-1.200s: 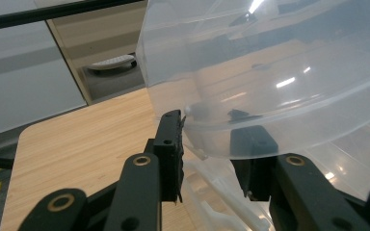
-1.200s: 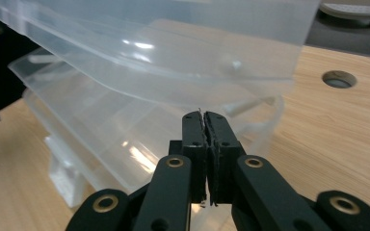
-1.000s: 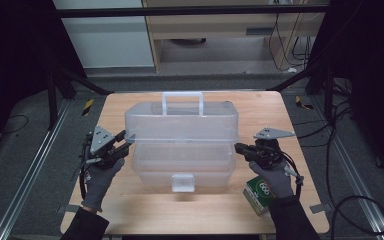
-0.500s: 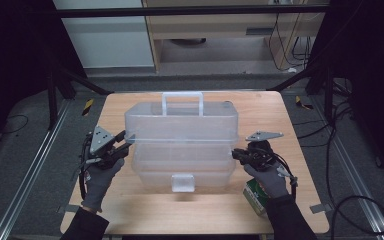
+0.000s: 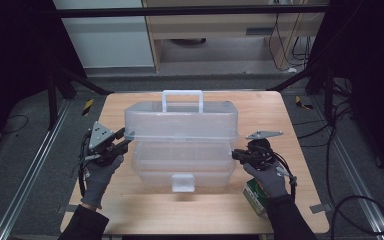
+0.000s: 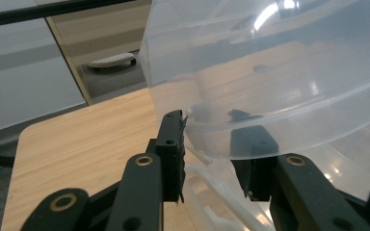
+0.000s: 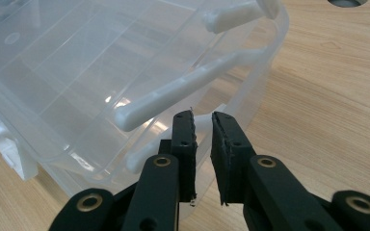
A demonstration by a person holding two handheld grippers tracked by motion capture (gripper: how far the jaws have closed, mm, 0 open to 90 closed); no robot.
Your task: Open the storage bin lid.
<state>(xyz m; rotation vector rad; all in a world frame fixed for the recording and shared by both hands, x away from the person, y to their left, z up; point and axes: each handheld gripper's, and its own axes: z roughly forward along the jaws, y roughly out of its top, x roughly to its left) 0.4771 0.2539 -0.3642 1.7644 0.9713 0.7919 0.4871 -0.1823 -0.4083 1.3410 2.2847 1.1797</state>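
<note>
A: Clear plastic toolbox (image 5: 182, 145), middle of the desk (image 5: 300, 210), white handle (image 5: 182, 100) toward the far edge, white latch (image 5: 182, 182) facing the near edge. Top tier (image 5: 180, 122) is lifted and swung back off the lower tub (image 5: 182, 165), so it sits open in steps.

B: Left tongs (image 5: 121, 139)?

A: At the box's left end, toward the left edge of the desk. Left gripper view: tongs (image 6: 207, 139) straddle the curved rim of the upper tier (image 6: 289, 96), one jaw outside against the wall, the other seen through the plastic on the inside. Reads as gripping that rim (contact on the inner pad is hazy through the plastic).

B: Right tongs (image 5: 236, 155)?

A: At the right end of the box, level with the lower tub. Right gripper view: tongs (image 7: 202, 125) nearly clenched, narrow slit between the pads, tips at the tub's rim just under a white hinge arm (image 7: 183, 89). Whether the rim edge is actually pinched there, can't tell. The jaws have just eased apart a little.

B: Anything else on the desk?

A: A green and white carton (image 5: 255, 197) near the right corner of the near edge, partly under the right hand (image 5: 265, 177). Both hands in grey gloves, left hand (image 5: 100, 172) below its tongs. Grey three-cornered plates on top of both grippers. Desk is light wood.

B: Box flat?

A: Lower tub flat on the desk, upper tier raised and level above it.
</note>
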